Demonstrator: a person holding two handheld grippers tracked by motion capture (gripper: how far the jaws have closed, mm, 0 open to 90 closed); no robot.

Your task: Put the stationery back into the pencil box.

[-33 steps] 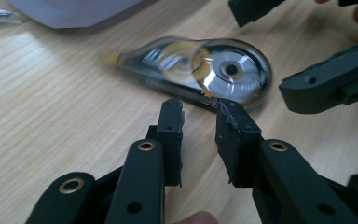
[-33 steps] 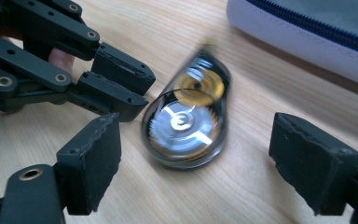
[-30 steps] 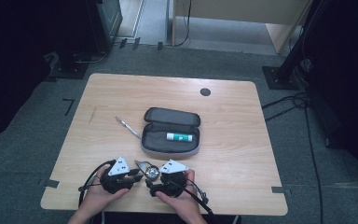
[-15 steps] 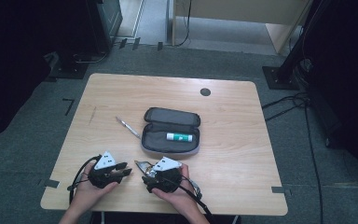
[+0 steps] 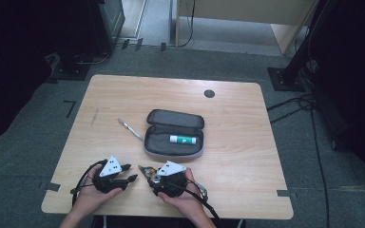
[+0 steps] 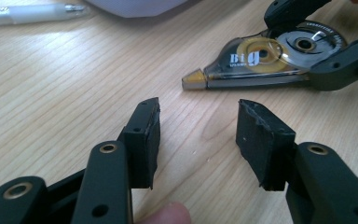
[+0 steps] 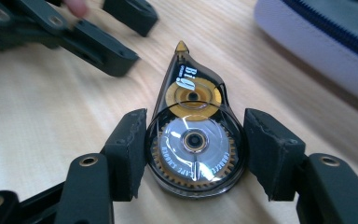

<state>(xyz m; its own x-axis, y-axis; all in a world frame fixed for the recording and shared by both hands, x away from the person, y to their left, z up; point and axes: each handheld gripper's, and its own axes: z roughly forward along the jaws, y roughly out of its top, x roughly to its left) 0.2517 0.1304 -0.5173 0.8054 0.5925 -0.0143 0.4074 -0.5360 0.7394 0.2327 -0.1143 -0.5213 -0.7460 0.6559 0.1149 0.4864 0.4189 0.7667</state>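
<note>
Correction tape dispenser (image 7: 193, 135), clear w/ gold reels, lies flat on the wooden surface (image 5: 247, 114) near the front edge, nose toward the left gripper (image 5: 126, 174). The right gripper (image 7: 193, 154) brackets its round rear end: left finger (image 7: 129, 154) is against the casing, the right one looks a hair off, tho the angle is poor, so grip seems not quite made. Those fingers have just been closing w/ the dispenser between them. The left gripper's fingers (image 6: 144, 140) have just been opening and stand apart w/ nothing between; a sec ago the left gripper sat right up against the right one at the dispenser, and now it's drawn off to the left, tip of the dispenser (image 6: 261, 60) just ahead of it. Reads as a handover: left lets go, right takes over. Beyond, the open grey pencil case (image 5: 173, 134) holds a glue stick (image 5: 183, 139); a pen (image 5: 130, 129) lies just left of the case. Likely next: right finishes the clamp, then carries the dispenser to the case.
</note>
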